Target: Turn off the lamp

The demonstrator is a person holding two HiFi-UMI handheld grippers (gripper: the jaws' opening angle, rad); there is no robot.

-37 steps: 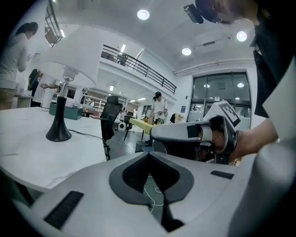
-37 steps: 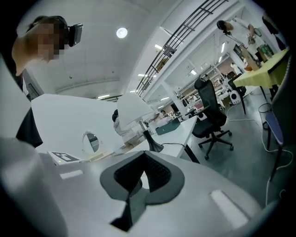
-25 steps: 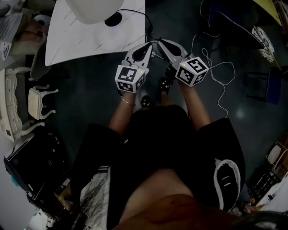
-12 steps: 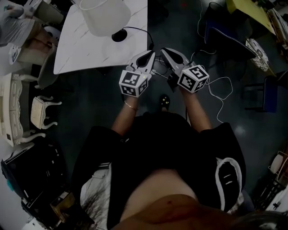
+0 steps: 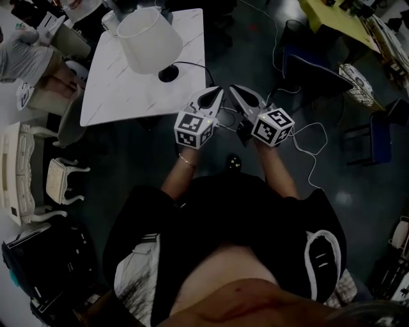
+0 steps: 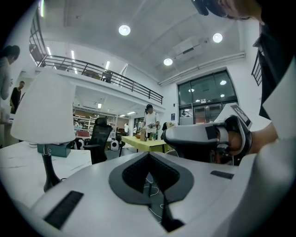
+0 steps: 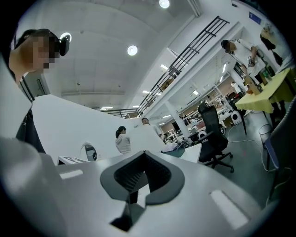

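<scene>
white-shaded lamp (image 5: 150, 41) stands on the marble bench (image 5: 121, 96). left hand-held gripper (image 5: 219, 92) and right hand-held gripper (image 5: 234, 90), both pinched shut and empty, hover off its corner. lit or dark is unclear, so this fits reaching in or drawing back.

— How many things are we counting on the white table (image 5: 128, 89)?
— We are counting one lamp (image 5: 150, 39) there, and only one table of that kind.
— And in our hands?
— We are holding two grippers, the left gripper (image 5: 217, 94) and the right gripper (image 5: 235, 91), and we are counting two marker cubes (image 5: 193, 129) (image 5: 273, 126), one on each.
— Farther off?
— We are seeing one yellow table (image 5: 323, 16) and one black office chair (image 6: 99, 139).
— Overhead, in the left gripper view?
— We are counting three round ceiling lights (image 6: 124, 30) (image 6: 217, 37) (image 6: 168, 61).
— And in the right gripper view?
— We are counting three people (image 7: 122, 140) (image 7: 146, 122) (image 7: 238, 48) standing in the background.
</scene>
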